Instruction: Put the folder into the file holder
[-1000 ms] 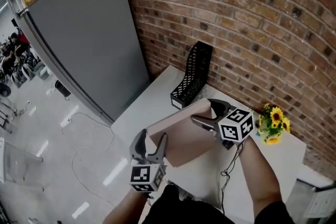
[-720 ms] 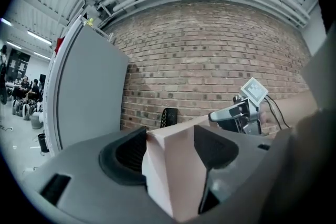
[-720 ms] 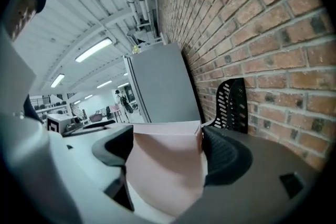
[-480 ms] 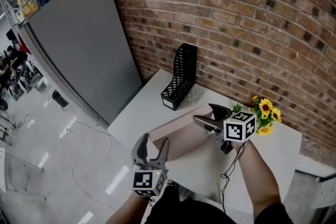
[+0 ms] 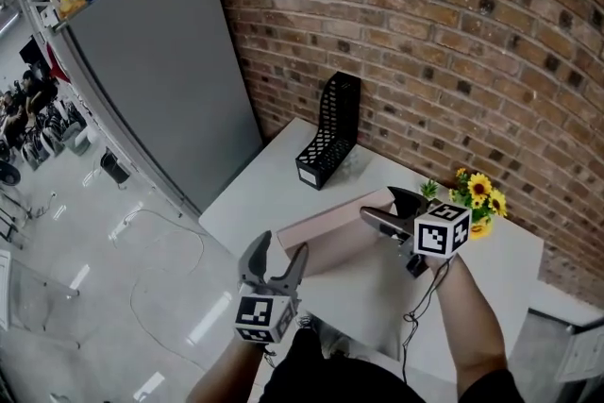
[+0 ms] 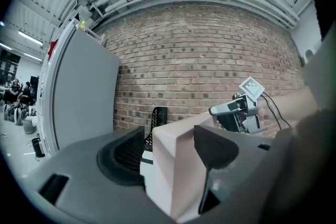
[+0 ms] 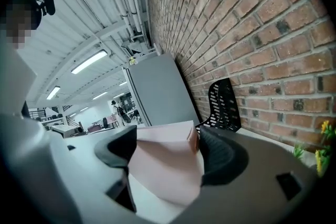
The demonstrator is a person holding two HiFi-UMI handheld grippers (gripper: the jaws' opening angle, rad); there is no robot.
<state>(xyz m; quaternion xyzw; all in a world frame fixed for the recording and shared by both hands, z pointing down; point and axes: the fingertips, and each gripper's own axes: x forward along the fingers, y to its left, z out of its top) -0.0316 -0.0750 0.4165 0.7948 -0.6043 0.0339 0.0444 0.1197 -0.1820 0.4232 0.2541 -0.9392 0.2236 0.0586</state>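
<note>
A flat pink folder [image 5: 338, 233] hangs just above the white table [image 5: 269, 189], slightly tilted. My right gripper [image 5: 389, 214] is shut on its far right end; in the right gripper view the folder [image 7: 168, 162] fills the gap between the jaws. My left gripper [image 5: 276, 258] stands open at the folder's near left corner, and that corner [image 6: 173, 165] sits between its spread jaws, with a gap on the left side. The black mesh file holder [image 5: 330, 132] stands upright at the table's far edge by the brick wall, apart from the folder. It also shows as file holder [image 6: 156, 118] and file holder [image 7: 223, 105].
A small bunch of sunflowers [image 5: 477, 193] sits at the table's right, close behind the right gripper. A tall grey panel [image 5: 160, 71] stands left of the table. The brick wall [image 5: 453, 61] runs right behind the table. A cable [image 5: 415, 297] trails from the right gripper.
The folder has come down from a raised tilt to lie lower and flatter over the table. The right gripper moved slightly right with it; the left gripper stayed at the near corner.
</note>
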